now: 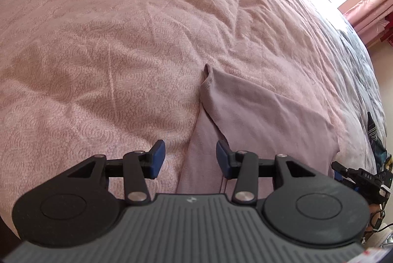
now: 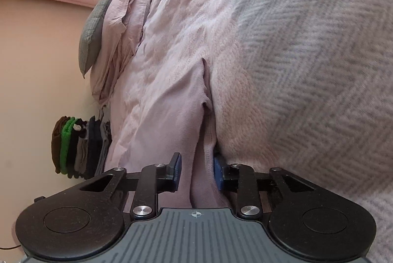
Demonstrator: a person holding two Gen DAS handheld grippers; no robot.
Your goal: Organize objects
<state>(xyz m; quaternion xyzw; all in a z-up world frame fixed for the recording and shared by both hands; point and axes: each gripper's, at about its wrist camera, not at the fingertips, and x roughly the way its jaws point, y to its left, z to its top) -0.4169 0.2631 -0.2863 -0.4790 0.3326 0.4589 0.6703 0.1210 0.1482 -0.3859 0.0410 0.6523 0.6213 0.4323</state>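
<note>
With my left gripper [image 1: 190, 159] parted over the pink garment [image 1: 258, 115] on the bed [image 1: 98, 41] and my right gripper [image 2: 196, 170] pinching its fold, I judge lifting follows

a pink textured bedspread [image 1: 98, 54], pink curtains [image 1: 368, 9], and a grey pillow [image 2: 93, 24] by the wall.

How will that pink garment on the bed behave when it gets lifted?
The pink garment will probably droop: it lies thin and creased on the bedspread. It looks light. Its fold between the right hand-held gripper pads may slip, since the cloth seems smooth.
</note>
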